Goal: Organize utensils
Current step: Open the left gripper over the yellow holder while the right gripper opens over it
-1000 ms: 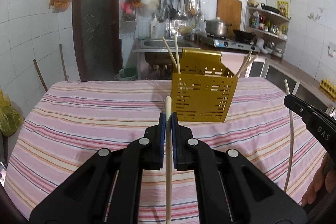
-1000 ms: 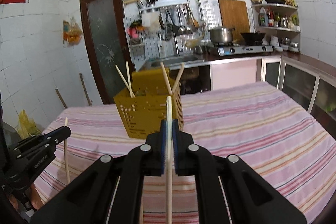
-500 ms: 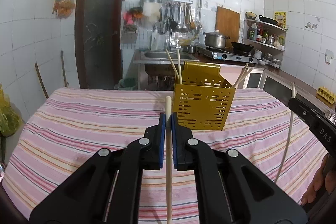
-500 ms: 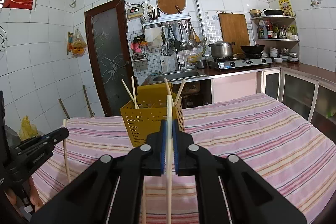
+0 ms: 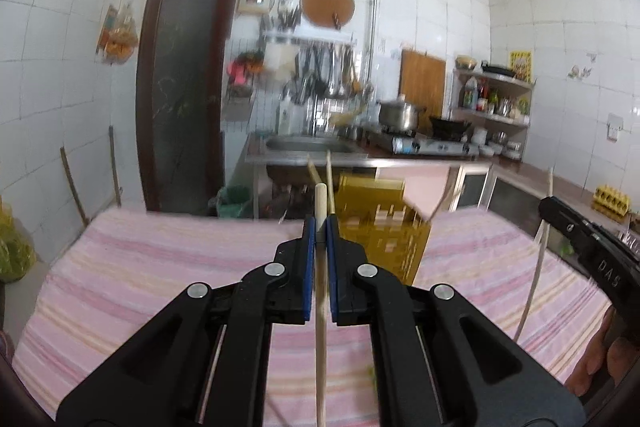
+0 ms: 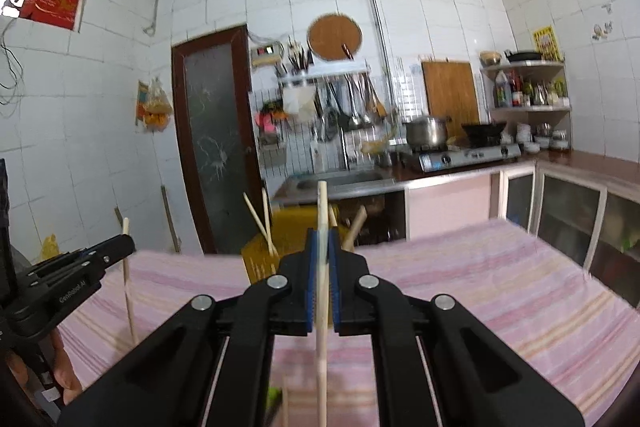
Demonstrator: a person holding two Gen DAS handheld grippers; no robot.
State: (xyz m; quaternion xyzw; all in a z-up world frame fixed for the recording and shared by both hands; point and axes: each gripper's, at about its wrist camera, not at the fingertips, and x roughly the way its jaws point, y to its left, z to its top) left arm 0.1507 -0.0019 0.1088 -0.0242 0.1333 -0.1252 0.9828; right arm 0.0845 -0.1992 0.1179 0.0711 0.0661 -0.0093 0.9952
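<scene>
One chopstick (image 5: 320,303) is clamped upright in each gripper, left (image 5: 320,227) and right (image 6: 322,239), for dropping into the caddy (image 5: 380,239) at 1 o'clock.

Upright pale chopsticks (image 5: 320,307), yellow perforated holder (image 5: 384,239)

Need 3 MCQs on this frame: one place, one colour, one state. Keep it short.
1. Where is the caddy?
A. on the striped cloth
B. in the sink
C. on the stove

2. What colour is the caddy?
A. blue
B. yellow
C. white

3. What is the left hand-held gripper doing?
A. open, empty
B. shut on a spoon
C. shut on a chopstick

Key: 1 A, the caddy stands on the cloth-covered table ahead of both hand-held grippers. 2 B, its perforated walls are yellow in both views. 3 C, the blue pads pinch a pale stick that runs upright between them.
</scene>
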